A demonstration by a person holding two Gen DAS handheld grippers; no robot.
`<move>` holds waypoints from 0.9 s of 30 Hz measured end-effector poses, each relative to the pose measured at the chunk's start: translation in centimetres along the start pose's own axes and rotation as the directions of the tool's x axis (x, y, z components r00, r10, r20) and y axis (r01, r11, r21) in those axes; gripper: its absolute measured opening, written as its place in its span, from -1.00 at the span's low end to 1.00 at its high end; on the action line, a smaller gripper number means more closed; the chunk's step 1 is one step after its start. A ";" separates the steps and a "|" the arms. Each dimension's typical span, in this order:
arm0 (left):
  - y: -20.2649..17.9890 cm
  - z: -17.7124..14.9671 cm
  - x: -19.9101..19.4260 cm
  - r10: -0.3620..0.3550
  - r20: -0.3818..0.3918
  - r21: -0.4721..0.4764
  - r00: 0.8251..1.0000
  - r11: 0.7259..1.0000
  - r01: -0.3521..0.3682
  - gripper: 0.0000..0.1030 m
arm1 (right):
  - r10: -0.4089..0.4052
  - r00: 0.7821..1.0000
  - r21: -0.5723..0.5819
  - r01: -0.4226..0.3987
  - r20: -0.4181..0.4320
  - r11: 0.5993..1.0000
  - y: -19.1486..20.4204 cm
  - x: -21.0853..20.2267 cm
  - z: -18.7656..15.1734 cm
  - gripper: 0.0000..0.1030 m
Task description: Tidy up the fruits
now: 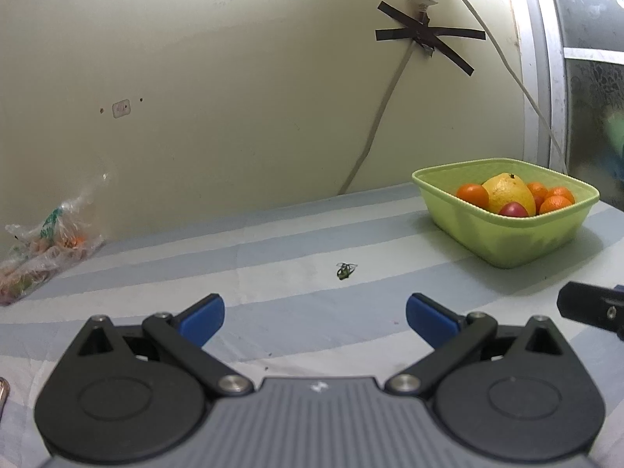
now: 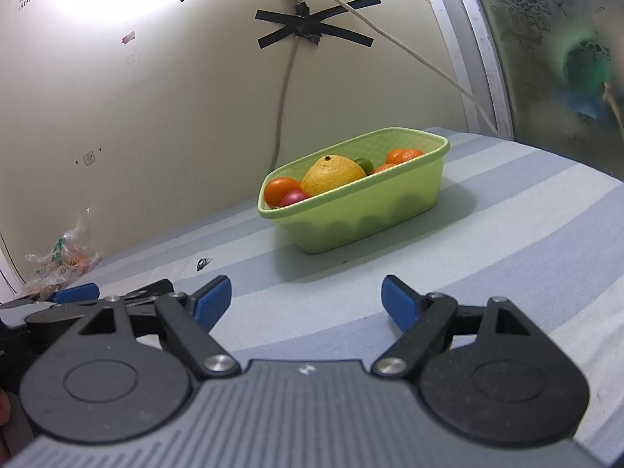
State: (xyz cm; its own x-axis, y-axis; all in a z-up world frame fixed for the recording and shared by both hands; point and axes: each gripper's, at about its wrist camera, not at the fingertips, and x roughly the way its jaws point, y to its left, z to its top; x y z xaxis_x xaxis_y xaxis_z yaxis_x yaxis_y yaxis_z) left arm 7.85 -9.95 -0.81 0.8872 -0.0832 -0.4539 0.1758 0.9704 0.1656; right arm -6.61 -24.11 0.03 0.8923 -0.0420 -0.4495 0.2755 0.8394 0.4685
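Left wrist view: the left tool (image 1: 315, 318) hangs released, its blue pads wide apart with nothing between them, over the striped worktop (image 1: 273, 241). The green basket (image 1: 503, 234) sits far right, already holding oranges, a large yellow fruit (image 1: 507, 195) and a small red fruit (image 1: 514, 209). A plastic bag (image 1: 46, 245) with what look like more fruits lies far left against the wall, well apart from the basket. A small dark scrap (image 1: 345, 270) lies between.

Right wrist view: the right tool (image 2: 306, 300) is likewise released and empty, pointing toward the basket (image 2: 362, 210) ahead.

Risks: the crinkly bag could slide or snag if gripped loosely, spilling round fruits that roll off the worktop; the heaped basket may shed fruit if nudged.
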 end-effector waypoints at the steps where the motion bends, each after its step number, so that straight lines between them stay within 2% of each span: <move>1: 0.0 0.0 0.0 0.001 0.000 0.004 1.000 1.000 -0.001 1.00 | 0.000 1.000 0.001 0.000 0.001 1.000 0.0 0.0 0.0 0.67; 10: -0.4 -0.1 -0.1 0.018 -0.005 0.023 1.000 1.000 -0.018 1.00 | 0.002 1.000 0.005 -0.002 0.005 1.000 -0.1 -0.1 0.0 0.67; 27: -0.2 -0.2 -0.3 -0.005 -0.011 0.033 1.000 0.999 0.006 1.00 | 0.016 1.000 0.015 -0.016 0.014 1.000 -0.3 -0.2 0.0 0.67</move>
State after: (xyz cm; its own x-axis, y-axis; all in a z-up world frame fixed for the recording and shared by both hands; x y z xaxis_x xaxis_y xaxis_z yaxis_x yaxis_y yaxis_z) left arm 7.52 -10.06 -0.88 0.8814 -0.0857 -0.4646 0.1947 0.9619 0.1919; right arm -6.86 -24.36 0.00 0.9015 -0.0358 -0.4313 0.2661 0.8318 0.4872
